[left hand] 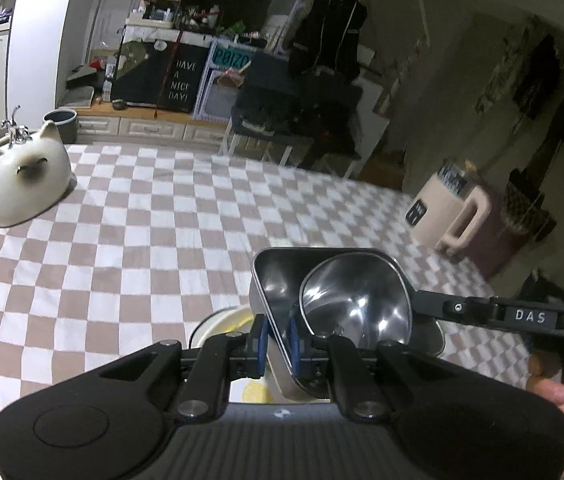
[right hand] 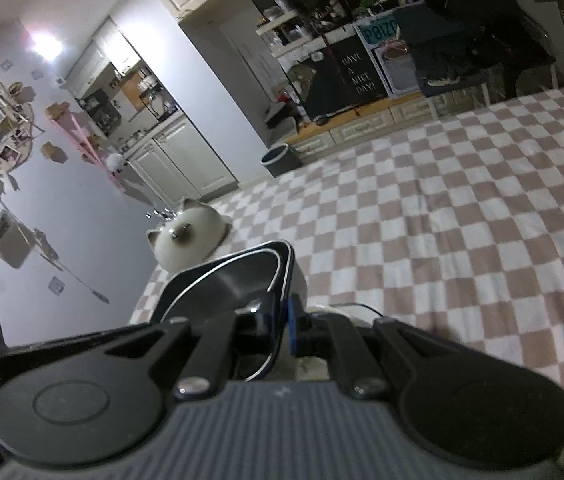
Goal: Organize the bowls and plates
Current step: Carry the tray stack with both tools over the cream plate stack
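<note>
A steel container (left hand: 278, 280) with rounded corners hangs over the checked table, and a round steel bowl (left hand: 356, 304) sits inside it. My left gripper (left hand: 278, 346) is shut on the container's near wall, blue pads on either side. My right gripper (left hand: 422, 304) reaches in from the right and grips the opposite rim. In the right wrist view the right gripper (right hand: 282, 322) is shut on the rim of the same container (right hand: 234, 276). A white dish with a yellow inside (left hand: 222, 322) lies on the table just beneath. A cat-shaped ceramic bowl (left hand: 22, 184) stands at the far left.
The checked tablecloth (left hand: 142, 240) covers the whole table. A beige jug-like appliance (left hand: 454, 216) stands near the right edge. The cat-shaped bowl (right hand: 190, 236) is near the table's left edge, by the wall. A dark bin (left hand: 62, 122) is on the floor beyond.
</note>
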